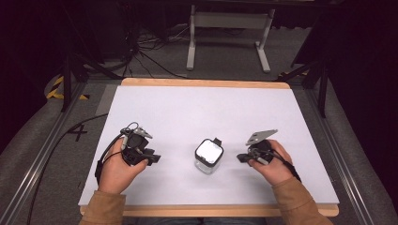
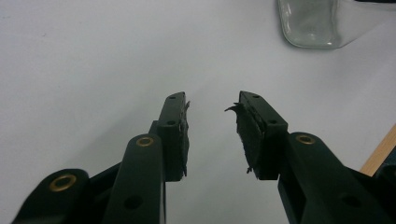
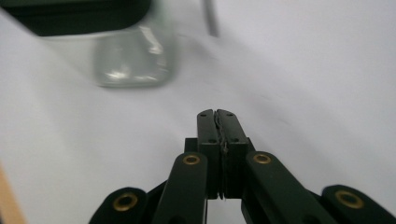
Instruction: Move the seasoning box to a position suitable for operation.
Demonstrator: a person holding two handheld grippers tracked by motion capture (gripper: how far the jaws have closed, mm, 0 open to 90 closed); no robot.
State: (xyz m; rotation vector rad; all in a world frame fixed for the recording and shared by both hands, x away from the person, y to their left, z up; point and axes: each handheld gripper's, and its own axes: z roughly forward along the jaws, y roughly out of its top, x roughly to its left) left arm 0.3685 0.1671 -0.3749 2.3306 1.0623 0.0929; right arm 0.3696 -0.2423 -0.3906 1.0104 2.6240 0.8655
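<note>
A small clear glass jar (image 1: 209, 156) with a black-rimmed lid stands on the white board (image 1: 187, 112), between the two hands. My left gripper (image 1: 153, 158) lies to the jar's left, held just above the board, jaws apart with nothing between them (image 2: 212, 105). The jar's glass base (image 2: 310, 23) shows at the top right of the left gripper view. My right gripper (image 1: 240, 158) sits to the jar's right, pointing toward it, its jaws pressed together on nothing (image 3: 216, 114). The blurred jar (image 3: 133, 56) is ahead and to the left in the right gripper view.
The white board rests on a wooden tabletop whose edge (image 1: 206, 83) shows at the far side and near side. Metal rails (image 1: 37, 164) run along both sides. A white frame stand (image 1: 230, 33) and cables (image 1: 141, 47) lie on the floor beyond the table.
</note>
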